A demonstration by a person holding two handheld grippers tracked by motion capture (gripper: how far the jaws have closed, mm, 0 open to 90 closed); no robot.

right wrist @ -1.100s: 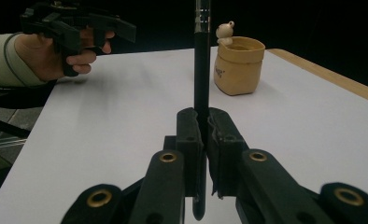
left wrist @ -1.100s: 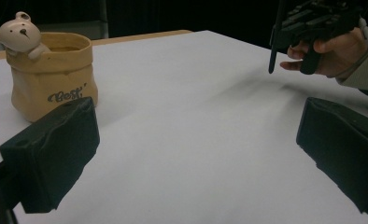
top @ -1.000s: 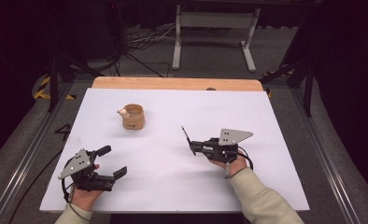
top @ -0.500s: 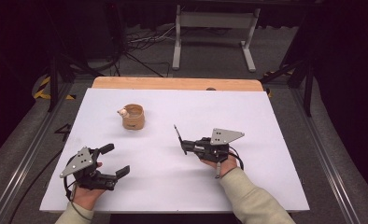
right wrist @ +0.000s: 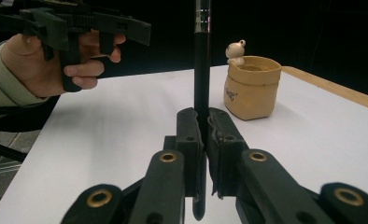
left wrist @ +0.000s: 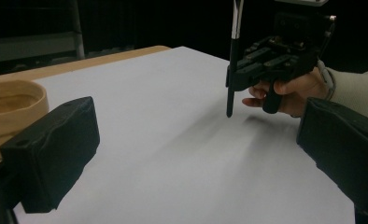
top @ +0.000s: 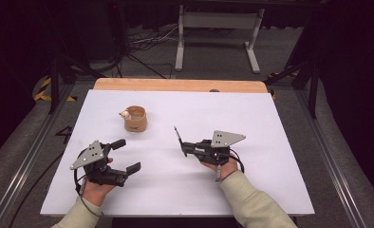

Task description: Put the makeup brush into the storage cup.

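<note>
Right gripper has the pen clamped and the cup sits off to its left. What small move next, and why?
Probably carry the right gripper toward the tan cup and bring the pen over its open top. The pen is clamped between the fingers and is off the table, the cup stands apart on the white table, and the open left gripper is not in the way.

A small dark mark is seen printed on the side of the tan pot [right wrist: 252, 88] (the one with a little bear figure at its rim); its letters are too small and blurred to be read; no other text is seen.
</note>
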